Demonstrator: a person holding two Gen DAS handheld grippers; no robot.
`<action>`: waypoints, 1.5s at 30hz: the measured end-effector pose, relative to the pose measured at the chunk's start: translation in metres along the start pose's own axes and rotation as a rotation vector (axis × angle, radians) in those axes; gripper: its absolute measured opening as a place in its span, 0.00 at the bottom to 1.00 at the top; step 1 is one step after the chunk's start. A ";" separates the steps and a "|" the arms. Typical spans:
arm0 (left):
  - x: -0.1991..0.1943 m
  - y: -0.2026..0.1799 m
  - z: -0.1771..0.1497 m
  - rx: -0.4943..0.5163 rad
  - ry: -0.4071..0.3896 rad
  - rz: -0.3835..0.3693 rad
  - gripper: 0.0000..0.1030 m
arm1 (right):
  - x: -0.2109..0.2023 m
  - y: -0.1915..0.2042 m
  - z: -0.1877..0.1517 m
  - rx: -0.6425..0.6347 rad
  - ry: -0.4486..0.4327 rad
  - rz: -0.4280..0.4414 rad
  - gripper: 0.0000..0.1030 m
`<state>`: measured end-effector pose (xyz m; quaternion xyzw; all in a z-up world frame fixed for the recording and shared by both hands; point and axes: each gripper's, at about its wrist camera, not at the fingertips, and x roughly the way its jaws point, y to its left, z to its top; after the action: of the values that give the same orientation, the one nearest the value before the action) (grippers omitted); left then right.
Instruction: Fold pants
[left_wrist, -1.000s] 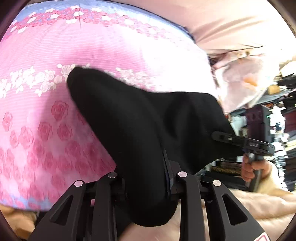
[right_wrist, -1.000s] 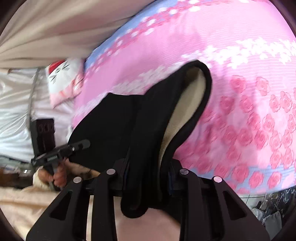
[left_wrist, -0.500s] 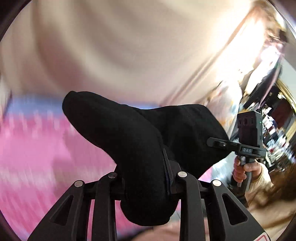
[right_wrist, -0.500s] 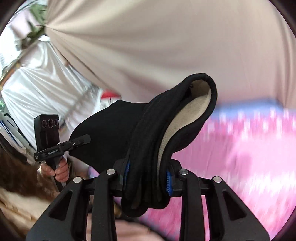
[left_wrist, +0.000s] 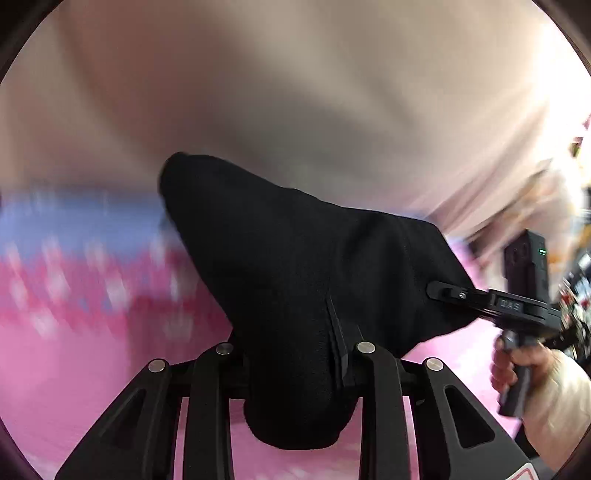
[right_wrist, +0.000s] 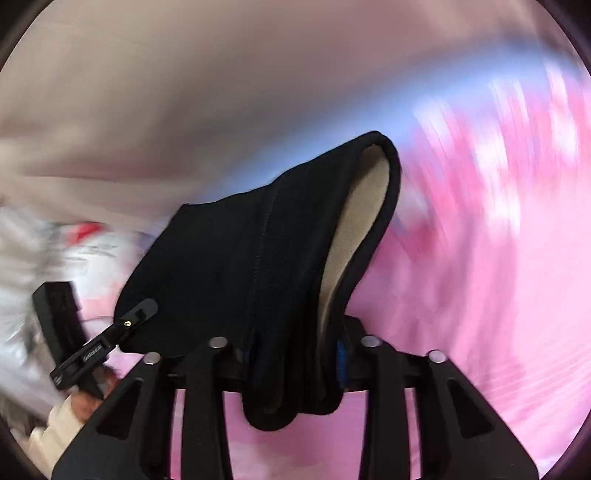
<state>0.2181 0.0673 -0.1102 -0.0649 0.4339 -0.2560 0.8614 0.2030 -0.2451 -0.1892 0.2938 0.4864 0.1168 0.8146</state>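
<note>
Left gripper (left_wrist: 295, 369) clamping black pants (left_wrist: 295, 277), pink bedspread (left_wrist: 74, 350)

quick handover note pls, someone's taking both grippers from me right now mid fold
Left hand-held gripper: shut on a bunched edge of the black pants.
Right hand-held gripper: shut on another edge of the same pants, pale fleece lining showing at the opening.
Pants hang in the air between the two, above the pink floral bedspread; background is motion-blurred, so the rig is moving.
Done: both edges gripped and lifted.
Left: lay the pants down flat and make the folds; no finished fold is visible yet.
</note>
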 end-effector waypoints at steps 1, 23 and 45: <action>0.037 0.019 -0.019 -0.026 0.071 0.073 0.26 | 0.001 -0.014 -0.007 0.034 -0.050 0.062 0.54; 0.034 0.013 -0.031 0.053 0.030 0.335 0.49 | 0.001 0.048 -0.008 -0.283 -0.070 -0.259 0.12; -0.054 -0.079 -0.034 0.027 0.058 0.585 0.72 | -0.118 0.090 -0.060 -0.194 -0.218 -0.249 0.18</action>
<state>0.1345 0.0297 -0.0666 0.0816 0.4554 -0.0044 0.8865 0.1011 -0.2077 -0.0718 0.1624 0.4143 0.0288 0.8951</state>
